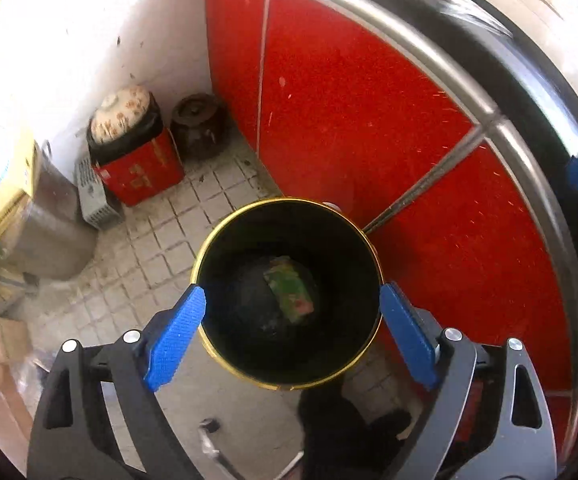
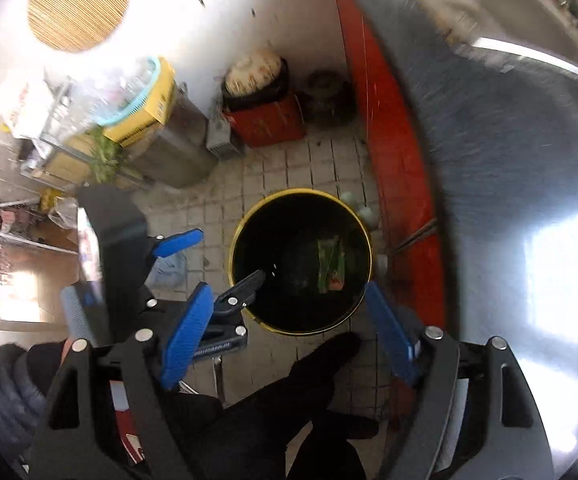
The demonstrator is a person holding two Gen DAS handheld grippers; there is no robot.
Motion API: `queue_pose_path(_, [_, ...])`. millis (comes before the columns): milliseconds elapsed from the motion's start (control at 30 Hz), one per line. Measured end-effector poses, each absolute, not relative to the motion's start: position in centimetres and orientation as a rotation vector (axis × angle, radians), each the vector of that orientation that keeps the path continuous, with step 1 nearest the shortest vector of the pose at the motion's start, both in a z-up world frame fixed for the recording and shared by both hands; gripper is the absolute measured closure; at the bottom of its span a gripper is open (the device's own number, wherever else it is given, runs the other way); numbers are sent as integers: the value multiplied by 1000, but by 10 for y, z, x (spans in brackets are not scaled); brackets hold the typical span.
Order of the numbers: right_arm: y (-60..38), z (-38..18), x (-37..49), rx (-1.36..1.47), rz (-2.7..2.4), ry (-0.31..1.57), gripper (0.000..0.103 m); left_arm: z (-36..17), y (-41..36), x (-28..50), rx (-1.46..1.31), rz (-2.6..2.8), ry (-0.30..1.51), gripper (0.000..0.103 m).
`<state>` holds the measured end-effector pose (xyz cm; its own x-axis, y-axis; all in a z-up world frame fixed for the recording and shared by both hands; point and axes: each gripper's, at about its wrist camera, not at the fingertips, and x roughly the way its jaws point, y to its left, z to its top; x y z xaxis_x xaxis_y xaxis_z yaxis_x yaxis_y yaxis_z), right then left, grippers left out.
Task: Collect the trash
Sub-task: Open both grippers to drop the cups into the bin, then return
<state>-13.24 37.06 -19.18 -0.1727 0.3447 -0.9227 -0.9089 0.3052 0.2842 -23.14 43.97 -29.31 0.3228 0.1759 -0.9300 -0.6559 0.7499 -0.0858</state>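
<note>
Left wrist view puts your left gripper [image 1: 292, 300] directly above the black bin [image 1: 289, 384], its gold rim sitting lower centre of the frame. The blue fingers [image 1: 177, 336] stand wide apart with nothing between them, one to each side of the bin's mouth. A green wrapper [image 1: 289, 294] lies flat on the bin's dark bottom, so that piece of trash looks already delivered.

Right wrist view shows the right gripper [image 2: 287, 308] spread apart and empty as well, hovering above the same bin [image 2: 245, 216] at frame centre, with the wrapper [image 2: 331, 266] visible inside. The left gripper [image 2: 185, 256] appears in the centre left of that frame, one black fingertip [image 2: 255, 280] reaching just over the rim.

My judgement is that the drop is done and the step in hand is going after more trash. Lift both tools straight up before swinging them away (the left fingertip over the rim could snag the bin). Keep the two grippers from crossing, since they are close together here.

A crumpled pale blue scrap [image 2: 169, 268] lies on the tiled floor [image 2: 273, 172] left of the bin; it may be the next candidate, though I cannot tell what it is. Approach it low with jaws wide, and pinch a raised fold, not the flat edge.
</note>
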Motion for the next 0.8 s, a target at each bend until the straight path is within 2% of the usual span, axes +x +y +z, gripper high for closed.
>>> queue_pose_path(100, [326, -144, -118, -527, 1198, 1207, 14, -255, 420, -223, -400, 560, 1126, 10])
queue_pose_path(200, [267, -100, -94, -449, 1088, 1117, 9, -195, 386, -196, -281, 496, 1095, 7])
queue_pose_path(400, [103, -26, -38, -269, 676, 973, 8, -107, 299, -103, -106, 273, 1002, 7])
queue_pose_path(600, [-70, 10, -24, -67, 272, 919, 8, -52, 180, -22, -6, -16, 932, 7])
queue_pose_path(800, [-189, 1, -47, 101, 33, 918, 8, -34, 70, 9, 93, -239, 929, 7])
